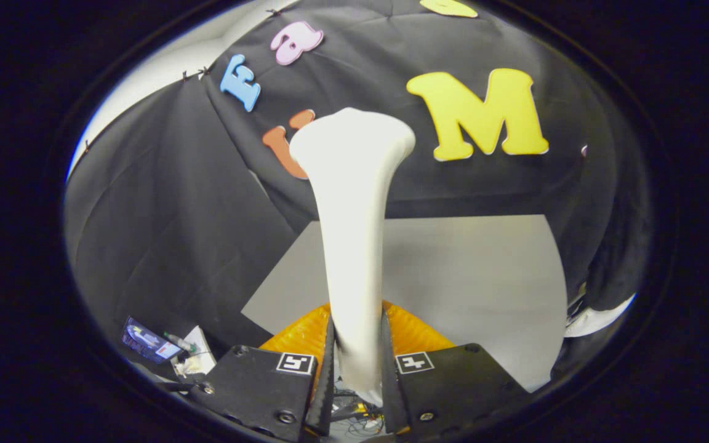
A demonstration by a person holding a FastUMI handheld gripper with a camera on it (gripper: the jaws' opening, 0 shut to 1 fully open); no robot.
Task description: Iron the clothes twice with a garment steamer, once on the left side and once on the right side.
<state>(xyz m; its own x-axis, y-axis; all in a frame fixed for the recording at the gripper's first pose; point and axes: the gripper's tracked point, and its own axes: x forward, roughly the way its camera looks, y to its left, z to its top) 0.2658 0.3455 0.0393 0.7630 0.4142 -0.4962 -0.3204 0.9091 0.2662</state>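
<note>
Both fingers of the gripper (357,363) clamp the white garment steamer (354,246) handle — its head reaching well beyond them — orange cloth (413,332) spread just ahead.

The steamer (353,234), clamped between the fingers of the gripper (358,363), looks like smooth matt plastic, with a soft sheen along its stem and flared head. The fingers' (328,369) inner faces are ribbed. Just behind them, either side of the stem, lies an orange thing (413,332) with a ribbed, slightly glossy, quilted-looking surface; its material cannot be told. Beyond it a grey sheet (471,277) looks flat, smooth and matt. The wall (164,221) ahead is matt cloth, creased in folds.
</note>
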